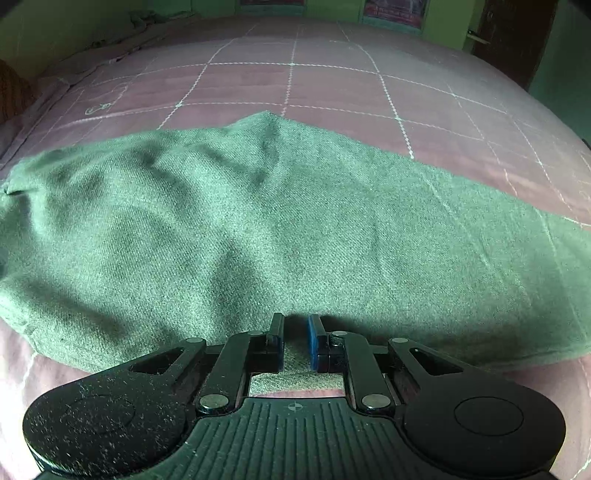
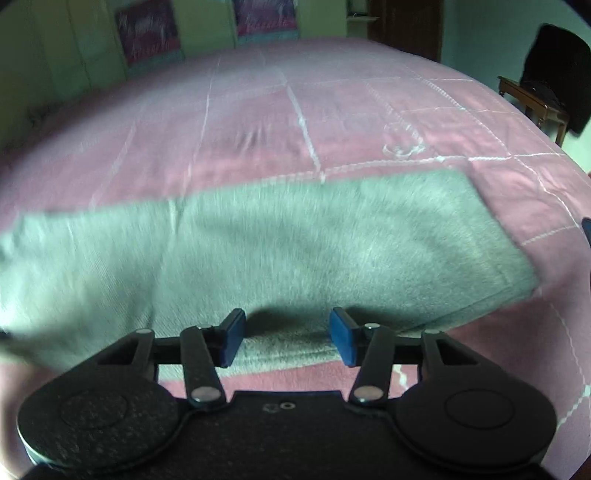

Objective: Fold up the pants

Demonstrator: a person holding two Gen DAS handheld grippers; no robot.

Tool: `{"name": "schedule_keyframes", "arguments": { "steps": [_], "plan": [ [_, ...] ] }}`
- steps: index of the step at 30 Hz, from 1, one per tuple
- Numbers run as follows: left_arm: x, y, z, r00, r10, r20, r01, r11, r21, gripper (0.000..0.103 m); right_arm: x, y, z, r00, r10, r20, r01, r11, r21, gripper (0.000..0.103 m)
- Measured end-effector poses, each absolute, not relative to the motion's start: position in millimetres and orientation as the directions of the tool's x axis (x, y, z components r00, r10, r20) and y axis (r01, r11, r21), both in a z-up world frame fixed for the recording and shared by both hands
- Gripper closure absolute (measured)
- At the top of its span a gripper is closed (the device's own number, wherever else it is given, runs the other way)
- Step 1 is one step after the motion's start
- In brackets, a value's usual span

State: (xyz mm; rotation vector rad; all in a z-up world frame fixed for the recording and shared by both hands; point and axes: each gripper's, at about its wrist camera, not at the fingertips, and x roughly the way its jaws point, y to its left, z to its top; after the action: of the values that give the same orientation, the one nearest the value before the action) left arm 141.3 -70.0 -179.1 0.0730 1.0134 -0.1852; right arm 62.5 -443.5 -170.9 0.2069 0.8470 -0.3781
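Note:
Grey-green pants point(image 1: 258, 229) lie across a pink quilted bed point(image 1: 295, 85), with one leg running off to the right. My left gripper point(image 1: 296, 328) sits low at the near edge of the pants, its blue pads a narrow gap apart with cloth showing between them. In the blurred right wrist view the pants point(image 2: 280, 243) lie as a wide band, their end at the right. My right gripper point(image 2: 286, 325) is open, with its pads wide apart over the near edge of the cloth.
The pink bed cover point(image 2: 258, 122) with white stitched squares stretches far beyond the pants. Green walls and pictures point(image 2: 147, 33) stand behind. A dark door point(image 1: 513, 33) is at the back right. A wooden chair with dark clothing point(image 2: 546, 85) stands at the right.

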Motion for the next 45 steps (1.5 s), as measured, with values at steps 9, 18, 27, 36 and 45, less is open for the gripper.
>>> {"name": "schedule_keyframes", "arguments": {
  "steps": [9,18,27,36,45],
  "plan": [
    [142.7,-106.8,-164.1,0.473,-0.228,-0.851,0.245,0.962,-0.121,0.09,33.7,-482.5,-146.0,0.61,-0.256,-0.75,0.481,0.872,0.095,0.051],
    [135.4,-174.9,-162.3,0.421,-0.303,-0.855,0.333,0.928,-0.164,0.09,-6.6,-552.2,-155.7,0.575,-0.249,-0.779,0.648,0.72,0.248,0.052],
    [128.2,-235.1,-173.2,0.396,-0.283,-0.873,0.421,0.902,-0.101,0.09,1.8,-579.7,-170.8,0.677,-0.176,-0.715,0.66,0.576,0.483,0.085],
    [129.5,-235.3,-175.4,0.4,-0.278,-0.874,0.425,0.9,-0.092,0.089,5.3,-580.4,-174.5,0.678,-0.21,-0.704,0.671,0.568,0.476,0.081],
    [133.1,-225.5,-169.8,0.386,-0.29,-0.876,0.422,0.9,-0.112,0.089,12.2,-571.0,-164.7,0.642,-0.265,-0.72,0.689,0.612,0.388,0.09]
  ]
}}
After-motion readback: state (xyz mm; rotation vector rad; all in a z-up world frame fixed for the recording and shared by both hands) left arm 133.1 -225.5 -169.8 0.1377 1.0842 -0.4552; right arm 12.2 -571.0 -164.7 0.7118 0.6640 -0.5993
